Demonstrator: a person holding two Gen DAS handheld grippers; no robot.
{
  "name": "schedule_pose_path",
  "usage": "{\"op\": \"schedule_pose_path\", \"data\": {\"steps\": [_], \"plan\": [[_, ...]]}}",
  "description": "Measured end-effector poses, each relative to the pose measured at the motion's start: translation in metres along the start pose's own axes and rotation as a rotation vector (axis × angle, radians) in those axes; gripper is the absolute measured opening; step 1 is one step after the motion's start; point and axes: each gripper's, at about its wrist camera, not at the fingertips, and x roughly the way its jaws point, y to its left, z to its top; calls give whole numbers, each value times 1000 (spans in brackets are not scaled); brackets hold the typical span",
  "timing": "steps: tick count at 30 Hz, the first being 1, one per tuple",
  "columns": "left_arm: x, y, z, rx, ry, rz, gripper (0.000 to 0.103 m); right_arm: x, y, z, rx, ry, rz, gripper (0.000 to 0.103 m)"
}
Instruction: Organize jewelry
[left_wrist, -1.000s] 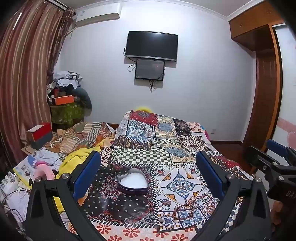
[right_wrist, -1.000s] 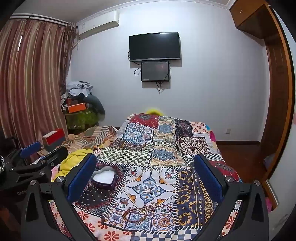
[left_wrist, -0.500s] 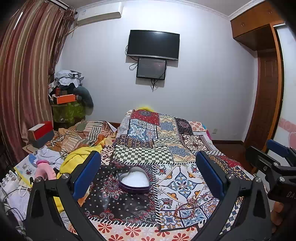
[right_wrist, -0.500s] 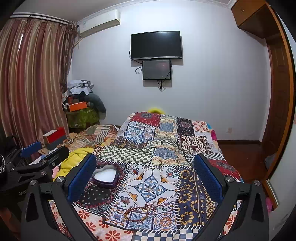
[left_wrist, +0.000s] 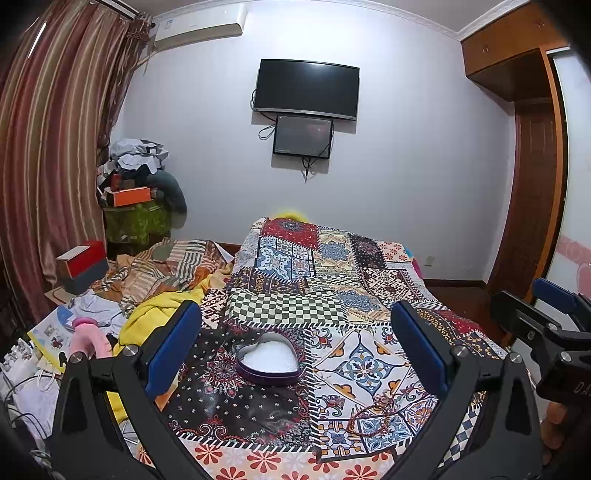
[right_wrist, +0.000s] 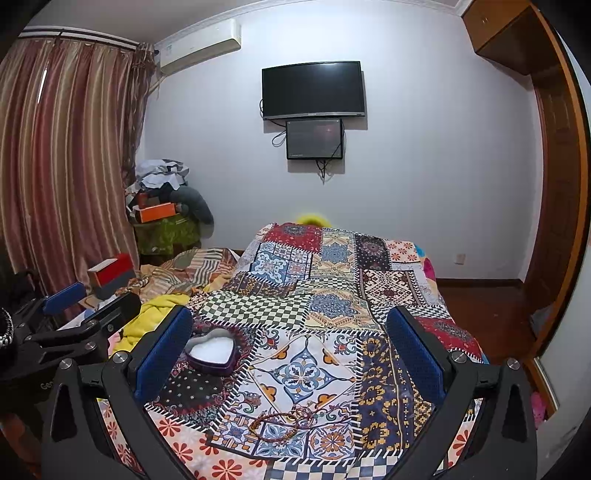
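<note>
A: Left gripper (left_wrist: 295, 347) — jaws spread wide, nothing between the blue pads (left_wrist: 173, 347). It hangs above the near end of the bed.
B: Right gripper (right_wrist: 291, 354)?
A: Same. Fully released, empty, held beside the left one; each shows at the edge of the other's view.
B: Where's the jewelry?
A: Tangle of beaded bracelets (right_wrist: 284, 421), reddish-brown cord with some gold beads, lying loose on the patchwork bedspread (right_wrist: 332, 280) near its front edge. In the right wrist view it sits low between the fingers; in the left wrist view it's lower right, by the right finger.
B: Box?
A: Heart-shaped tin (left_wrist: 267, 360), purple wall, white lining, lid off, upright on the dark floral patch. Apart from the bracelets, further back and to their left. Can't tell if anything's inside.
B: Surroundings?
A: Yellow blanket (left_wrist: 147, 317) bunched left of the tin.
</note>
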Motion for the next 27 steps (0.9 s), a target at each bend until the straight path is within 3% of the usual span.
{"op": "schedule_pose_path", "data": {"steps": [27], "plan": [[-1, -2, 2, 2, -5, 2, 103, -2, 1, 0, -11, -7, 18, 103]]}}
